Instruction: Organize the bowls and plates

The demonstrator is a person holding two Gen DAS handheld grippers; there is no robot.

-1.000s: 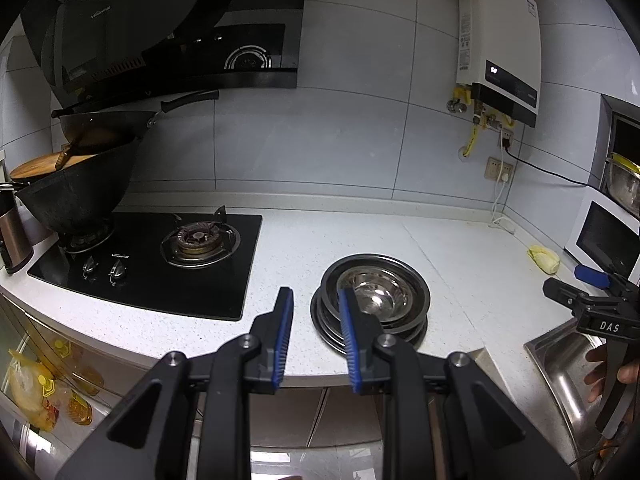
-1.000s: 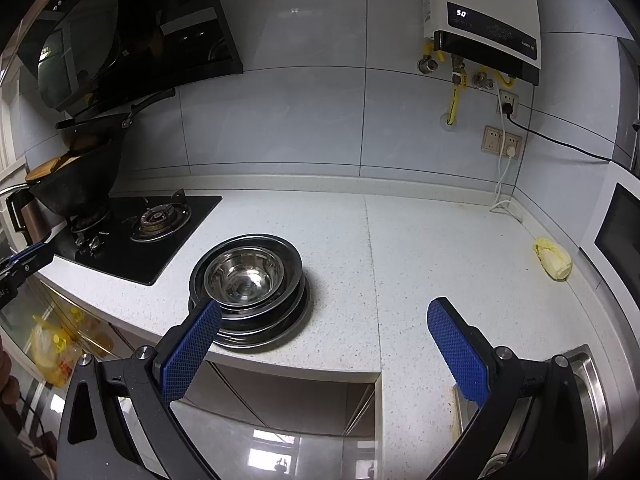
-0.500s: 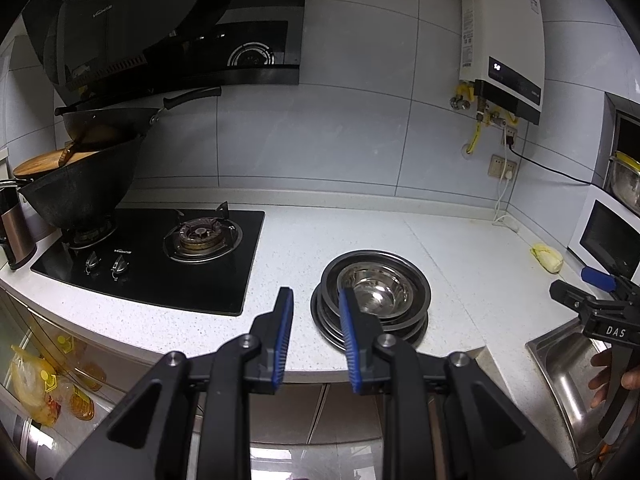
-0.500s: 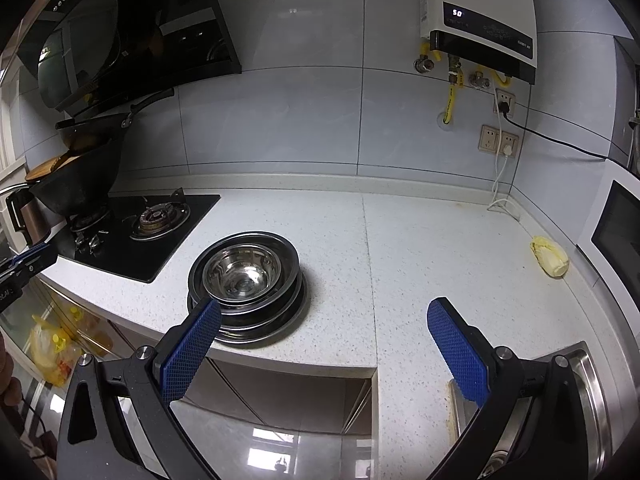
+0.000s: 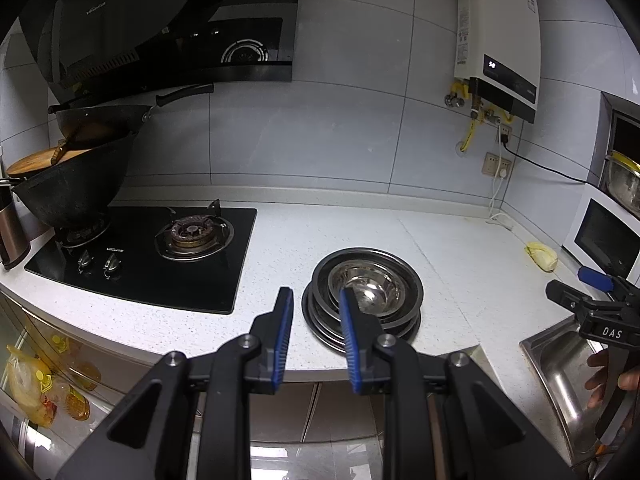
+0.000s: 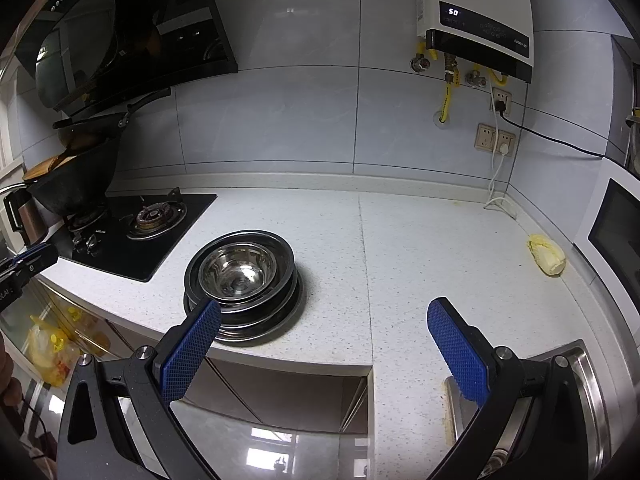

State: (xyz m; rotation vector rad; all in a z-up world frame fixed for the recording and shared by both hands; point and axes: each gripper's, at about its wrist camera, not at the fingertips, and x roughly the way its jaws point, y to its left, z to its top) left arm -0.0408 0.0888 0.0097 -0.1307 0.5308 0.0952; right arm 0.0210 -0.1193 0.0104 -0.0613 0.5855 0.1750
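On the white counter, near its front edge, stands a stack of steel plates (image 5: 320,322) (image 6: 294,292) with a steel bowl (image 5: 366,288) (image 6: 238,272) nested on top. My left gripper (image 5: 315,294) hovers just in front of and left of the stack. It is open with a narrow gap, and nothing is between its blue pads. My right gripper (image 6: 325,306) is wide open and empty, in front of and right of the stack. Each gripper also shows at the edge of the other view: the right gripper (image 5: 588,292) and the left gripper (image 6: 28,260).
A black gas hob (image 5: 160,256) lies to the left with a dark wok (image 5: 72,192) on its far burner. A steel sink (image 5: 560,364) sits at the right, held by a hand (image 5: 600,376). A yellow cloth (image 6: 546,258) lies by the right wall.
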